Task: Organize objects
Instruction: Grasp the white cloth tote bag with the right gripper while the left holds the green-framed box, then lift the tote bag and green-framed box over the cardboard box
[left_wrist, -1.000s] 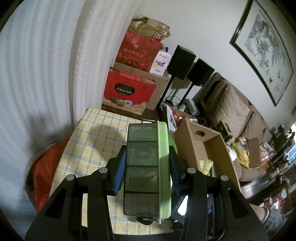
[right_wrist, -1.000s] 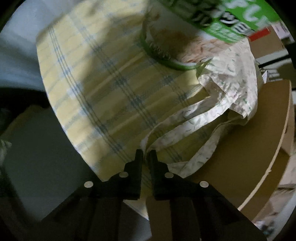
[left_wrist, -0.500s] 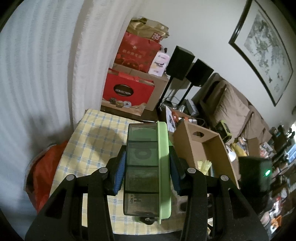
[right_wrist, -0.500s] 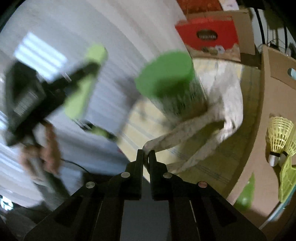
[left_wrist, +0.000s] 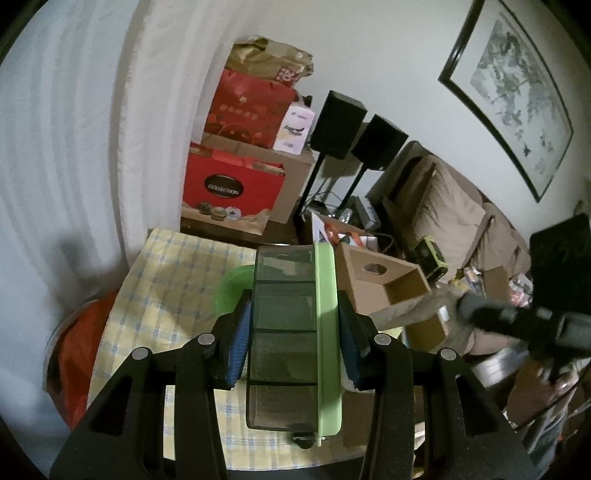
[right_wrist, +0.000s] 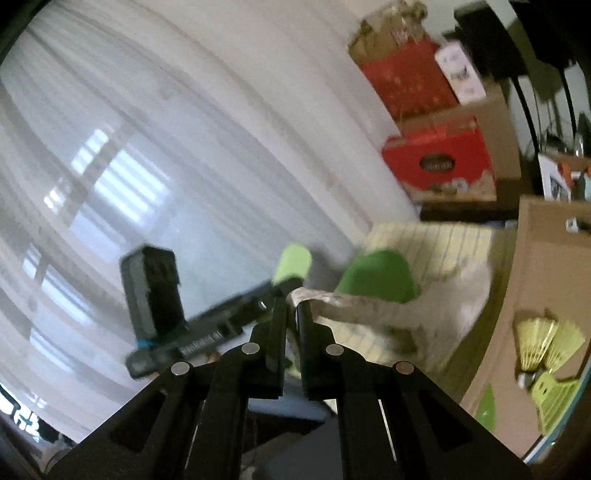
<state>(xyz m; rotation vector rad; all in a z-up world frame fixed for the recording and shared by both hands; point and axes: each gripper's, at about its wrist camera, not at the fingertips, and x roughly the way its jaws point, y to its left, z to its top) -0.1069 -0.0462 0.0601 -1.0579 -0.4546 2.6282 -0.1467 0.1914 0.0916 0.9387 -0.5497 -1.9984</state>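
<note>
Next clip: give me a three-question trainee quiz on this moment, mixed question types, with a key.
1. True or false: the left gripper holds a red gift bag.
2. What is pinched in the right gripper? A) a shuttlecock B) the strap of a patterned cloth bag C) a speaker
3. Fill in: the yellow shuttlecocks lie in a ____ box.

Key
1. False: its jaws clamp a compartment box with a green lid.
2. B.
3. Cardboard.
</note>
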